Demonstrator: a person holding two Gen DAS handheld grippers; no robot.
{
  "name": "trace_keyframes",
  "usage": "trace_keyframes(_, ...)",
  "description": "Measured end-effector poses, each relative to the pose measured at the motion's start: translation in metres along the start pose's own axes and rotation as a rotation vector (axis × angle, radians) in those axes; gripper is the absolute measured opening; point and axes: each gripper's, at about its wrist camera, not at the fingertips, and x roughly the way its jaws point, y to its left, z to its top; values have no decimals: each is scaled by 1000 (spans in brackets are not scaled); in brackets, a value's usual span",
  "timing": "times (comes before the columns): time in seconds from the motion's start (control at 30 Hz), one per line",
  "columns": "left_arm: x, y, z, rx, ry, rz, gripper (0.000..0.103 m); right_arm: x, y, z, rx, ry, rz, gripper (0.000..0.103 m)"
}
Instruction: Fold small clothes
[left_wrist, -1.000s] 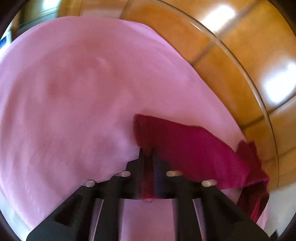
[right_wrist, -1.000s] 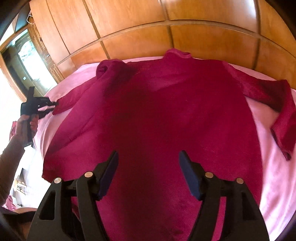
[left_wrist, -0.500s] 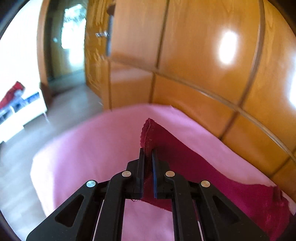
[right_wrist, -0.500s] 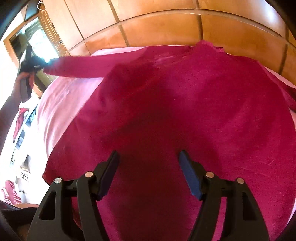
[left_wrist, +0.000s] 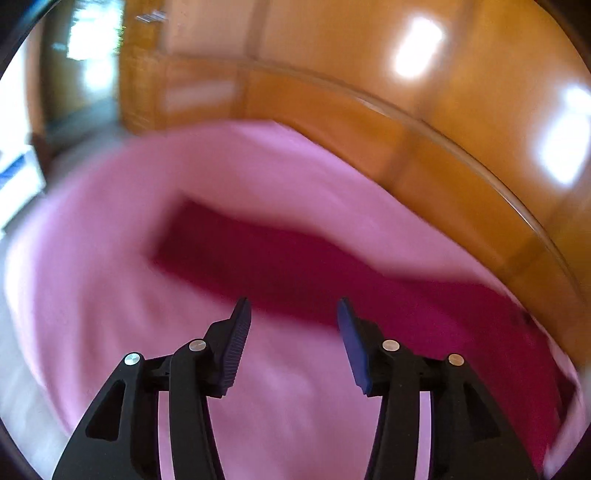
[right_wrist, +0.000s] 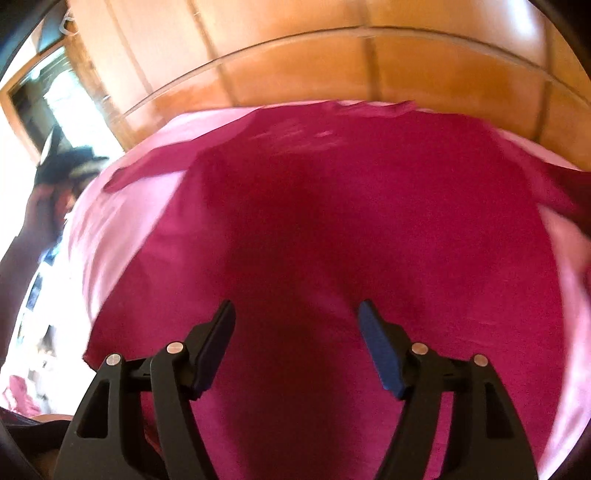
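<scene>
Left claw (left_wrist: 291, 314) open and empty just behind the outstretched sleeve (left_wrist: 258, 258); right claw (right_wrist: 295, 317) open above the crimson garment (right_wrist: 351, 221) spread on the pink bed (right_wrist: 569, 332).

blurred sleeve (left_wrist: 295, 258), right sleeve (right_wrist: 565, 192) cut off

The crimson long-sleeved top (right_wrist: 332, 240) lies spread flat on the pink bed, one sleeve (left_wrist: 280, 266) stretched straight sideways.

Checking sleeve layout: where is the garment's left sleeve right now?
In the left wrist view, the sleeve lies stretched flat on the pink sheet, just beyond the open left gripper.
</scene>
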Motion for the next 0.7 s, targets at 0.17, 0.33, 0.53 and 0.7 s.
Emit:
trace_keyframes(0.17, -24, -30, -96, 109, 164, -302, 47, -46, -63, -22, 107, -25, -186, 69)
trace_keyframes(0.33, -44, -57, -182, 204, 312, -438, 47, -69, -110, -67, 240, 30, -277, 69)
trace_keyframes(0.53, -52, -66, -212, 217, 338, -468, 12, -72, -98, -94, 252, 51, -170, 49)
trace_keyframes(0.7, -65, -79, -201, 263, 256, -445, 5, -82, -84, -88, 176, 50, -151, 8)
